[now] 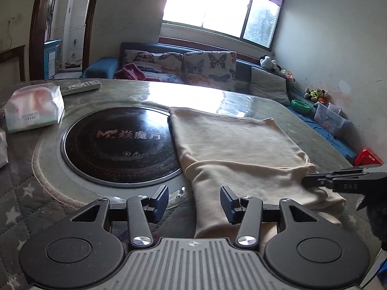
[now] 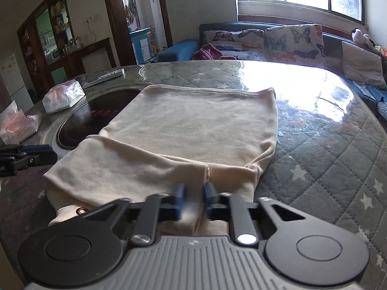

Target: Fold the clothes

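1. The cream garment (image 2: 188, 130) lies flat on the worktop (image 2: 326, 145), its body spread away from the cameras and a folded layer lying across its near part; its left edge overlaps the rim of the round black hob (image 1: 116, 145) set into the worktop.
2. The right claw (image 2: 194, 201) is closed narrow, its blue pads (image 2: 180, 199) pinching a fold of the cream garment at the near edge; in the left wrist view this claw reaches in from the right and meets the cloth at its near right corner.
3. The left claw (image 1: 194, 203) stands wide apart, holding nothing; the near strip of the garment runs between and beneath its blue pads (image 1: 160, 200), and whether they touch the cloth cannot be told.
4. Left of the hob sits a tissue pack (image 1: 33, 107); behind it lies a remote control (image 1: 81, 86).
5. Beyond the worktop stands a blue sofa (image 2: 179, 49) with butterfly cushions (image 2: 293, 43), under a bright window (image 1: 217, 4).
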